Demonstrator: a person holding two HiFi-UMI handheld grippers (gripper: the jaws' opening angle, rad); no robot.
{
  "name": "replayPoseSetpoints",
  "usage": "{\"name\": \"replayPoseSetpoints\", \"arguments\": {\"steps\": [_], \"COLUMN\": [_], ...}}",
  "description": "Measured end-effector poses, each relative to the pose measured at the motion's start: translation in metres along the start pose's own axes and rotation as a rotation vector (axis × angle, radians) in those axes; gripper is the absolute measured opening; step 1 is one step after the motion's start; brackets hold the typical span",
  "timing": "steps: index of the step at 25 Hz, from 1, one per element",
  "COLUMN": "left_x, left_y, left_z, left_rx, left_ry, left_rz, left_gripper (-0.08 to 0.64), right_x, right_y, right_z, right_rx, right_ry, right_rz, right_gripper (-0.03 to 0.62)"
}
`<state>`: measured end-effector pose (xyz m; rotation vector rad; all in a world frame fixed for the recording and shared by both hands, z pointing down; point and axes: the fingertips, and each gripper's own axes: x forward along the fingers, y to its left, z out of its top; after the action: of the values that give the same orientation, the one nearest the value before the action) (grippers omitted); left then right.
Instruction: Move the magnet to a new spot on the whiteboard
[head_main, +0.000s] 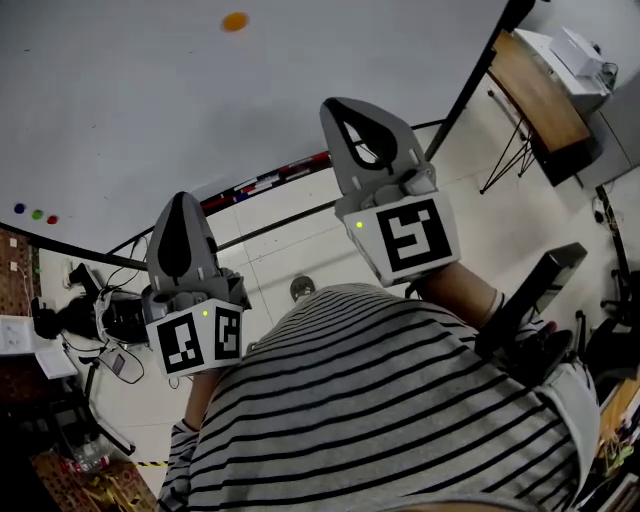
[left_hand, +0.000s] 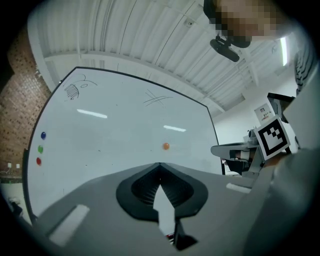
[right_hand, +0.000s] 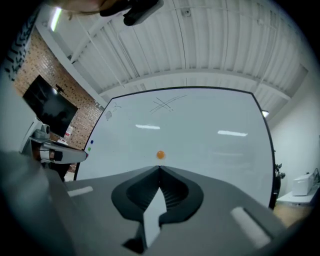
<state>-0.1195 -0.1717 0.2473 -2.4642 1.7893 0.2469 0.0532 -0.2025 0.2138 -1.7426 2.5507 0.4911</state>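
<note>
Left gripper (left_hand: 160, 164) and right gripper (right_hand: 159, 167), jaws of each closed tip to tip, holding nothing; orange magnet (right_hand: 160, 155) on whiteboard (right_hand: 215, 155), ahead of and apart from both fingertips.

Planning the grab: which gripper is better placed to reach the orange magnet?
Right, probably. In the head view the right gripper is nearer the magnet, which sits straight above its closed fingers in its own view. The left gripper hangs lower and farther away.

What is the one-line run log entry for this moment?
stage: before grasp | left gripper: shut, empty | right gripper: shut, empty | orange magnet: on whiteboard, not held
</note>
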Motion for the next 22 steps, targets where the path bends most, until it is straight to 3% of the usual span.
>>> {"name": "replayPoseSetpoints", "arguments": {"steps": [6,11,22], "left_x": [-0.056,-0.083,-0.111], "left_y": [-0.063,-0.09,-0.103], "left_z": [0.0,-0.004,0.012], "left_rx": [-0.014,-0.01,0.024], "left_ry": [0.025,0.042,0.047], "left_rz": [-0.011,0.007,0.024], "left_gripper": [0.017,0.016,0.016], "right_x": [-0.079,-0.118,-0.144], "right_y": [-0.005,-0.007,-0.001], "right_z": [0.012,0.007,0.017], "right_rx": [0.036,0.055,0.081], "right_ry": [0.005,0.016,0.011], "right_rz": [0.019,0.039,0.053], "right_gripper": [0.0,0.0,0.0]}}
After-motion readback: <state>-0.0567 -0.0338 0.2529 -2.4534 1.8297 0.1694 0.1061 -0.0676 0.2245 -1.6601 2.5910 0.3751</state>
